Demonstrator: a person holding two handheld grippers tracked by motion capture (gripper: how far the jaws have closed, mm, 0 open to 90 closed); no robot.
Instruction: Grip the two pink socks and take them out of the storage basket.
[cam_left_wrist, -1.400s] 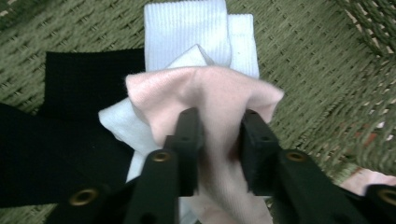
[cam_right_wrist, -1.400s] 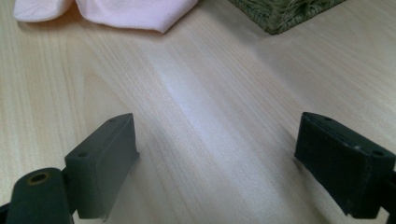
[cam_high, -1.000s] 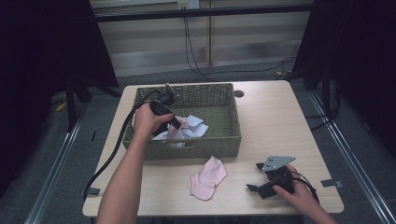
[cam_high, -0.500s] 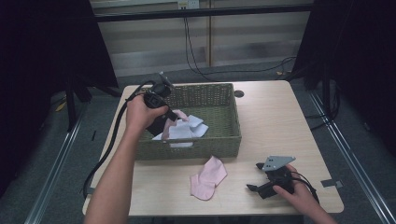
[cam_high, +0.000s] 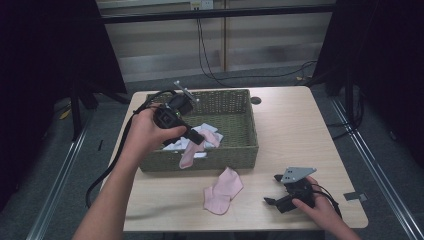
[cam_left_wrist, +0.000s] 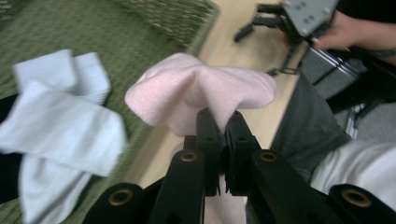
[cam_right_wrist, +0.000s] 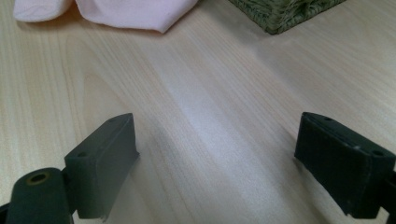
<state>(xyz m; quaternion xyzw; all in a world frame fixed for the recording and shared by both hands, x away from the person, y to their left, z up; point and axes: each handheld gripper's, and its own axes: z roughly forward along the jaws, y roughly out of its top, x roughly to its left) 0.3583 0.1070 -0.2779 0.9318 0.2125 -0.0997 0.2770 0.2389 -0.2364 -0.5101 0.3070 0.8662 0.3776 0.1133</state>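
Your left claw (cam_high: 196, 139) is clamped on a pink sock (cam_left_wrist: 201, 91) hanging lengthwise over the basket's (cam_high: 235, 156) front wall, while your right claw (cam_high: 272, 191), jaws apart, rests nearer the other pink sock (cam_high: 222, 191) on the table (cam_high: 295, 125).

basket (cam_high: 235, 150): olive-green weave;
sock near the surface's front edge (cam_high: 222, 191): pale pink;
sock lifted over the basket (cam_left_wrist: 201, 91): pale pink;
socks inside (cam_left_wrist: 60, 112): white;
surface (cam_high: 295, 130): light wood grain

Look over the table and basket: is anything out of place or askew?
One pink sock lies crumpled on the table in front of the basket; another pink sock, pinched by the left gripper, dangles over the basket's front rim.
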